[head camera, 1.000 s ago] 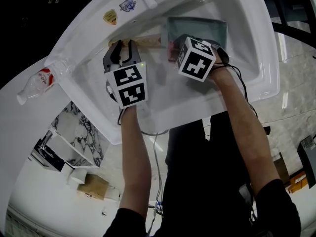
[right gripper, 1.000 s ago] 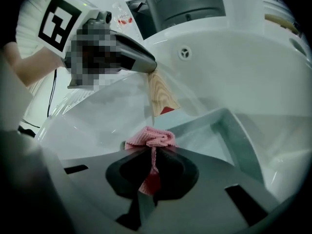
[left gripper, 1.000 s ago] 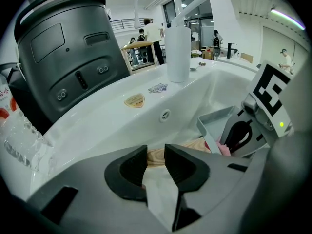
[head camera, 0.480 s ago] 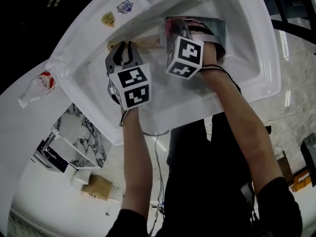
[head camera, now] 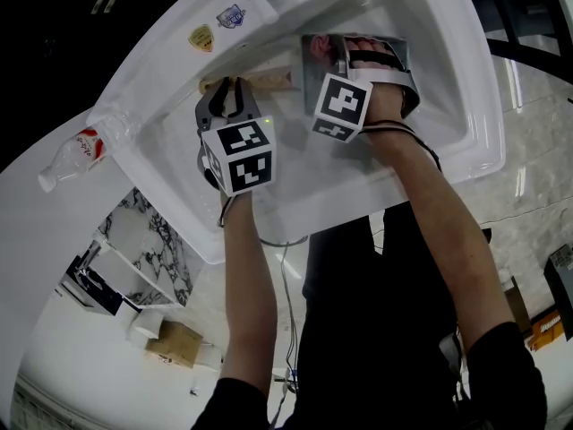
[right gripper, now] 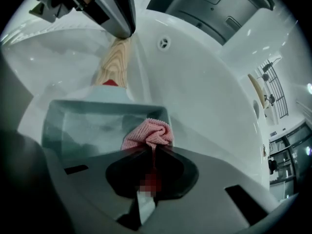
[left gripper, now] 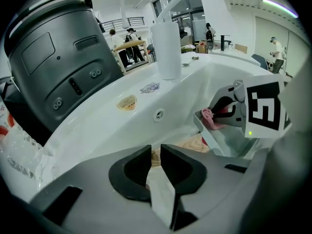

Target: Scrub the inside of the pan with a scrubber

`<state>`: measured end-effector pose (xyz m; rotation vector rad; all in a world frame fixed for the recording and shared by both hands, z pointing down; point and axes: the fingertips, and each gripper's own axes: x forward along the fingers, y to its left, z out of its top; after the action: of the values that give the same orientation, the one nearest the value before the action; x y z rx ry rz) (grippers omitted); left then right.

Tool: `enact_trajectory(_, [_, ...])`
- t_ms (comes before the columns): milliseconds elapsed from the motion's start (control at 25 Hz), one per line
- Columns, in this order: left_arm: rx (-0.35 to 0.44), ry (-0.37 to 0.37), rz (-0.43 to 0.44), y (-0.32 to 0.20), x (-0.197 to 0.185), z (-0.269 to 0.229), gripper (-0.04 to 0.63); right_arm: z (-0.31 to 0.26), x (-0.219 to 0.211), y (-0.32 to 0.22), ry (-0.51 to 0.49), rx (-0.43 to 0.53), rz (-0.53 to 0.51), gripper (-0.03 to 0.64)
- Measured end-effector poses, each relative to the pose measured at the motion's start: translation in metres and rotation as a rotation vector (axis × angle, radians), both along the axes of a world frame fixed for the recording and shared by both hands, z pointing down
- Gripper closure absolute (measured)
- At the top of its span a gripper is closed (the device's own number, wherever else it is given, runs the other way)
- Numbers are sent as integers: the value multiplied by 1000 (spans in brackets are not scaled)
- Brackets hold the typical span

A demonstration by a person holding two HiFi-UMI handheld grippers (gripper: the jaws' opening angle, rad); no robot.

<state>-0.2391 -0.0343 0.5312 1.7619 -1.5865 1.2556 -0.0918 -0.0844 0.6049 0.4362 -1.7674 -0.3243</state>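
A square grey pan (head camera: 396,50) with a wooden handle (head camera: 266,80) lies in the white sink (head camera: 467,88). My left gripper (head camera: 231,88) sits over the handle's end, its jaws nearly together and pressed on the wood (left gripper: 192,143). In the right gripper view its tip rests on the handle (right gripper: 115,62). My right gripper (right gripper: 153,152) is shut on a pink mesh scrubber (right gripper: 148,133), which lies against the pan's inner wall (right gripper: 83,126). The left gripper view shows the right gripper (left gripper: 224,112) and the scrubber (left gripper: 208,116) inside the pan (left gripper: 229,141).
A white faucet column (left gripper: 168,48) rises behind the sink. A dark grey appliance (left gripper: 53,67) stands to the left. A clear plastic bottle (head camera: 76,150) lies on the counter left of the sink. People stand in the far background.
The right gripper moved away from me, carrying the scrubber deeper into the pan. The left gripper slid forward a little and closed on the wooden handle.
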Motion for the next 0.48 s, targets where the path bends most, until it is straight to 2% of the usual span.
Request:
enact_trajectory(280, [1, -1, -1, 1, 0, -1, 525, 9, 65, -2, 233, 12, 14, 577])
enact_trajectory(480, [6, 1, -12, 1, -1, -1, 526, 15, 94, -2, 335, -1, 27, 577])
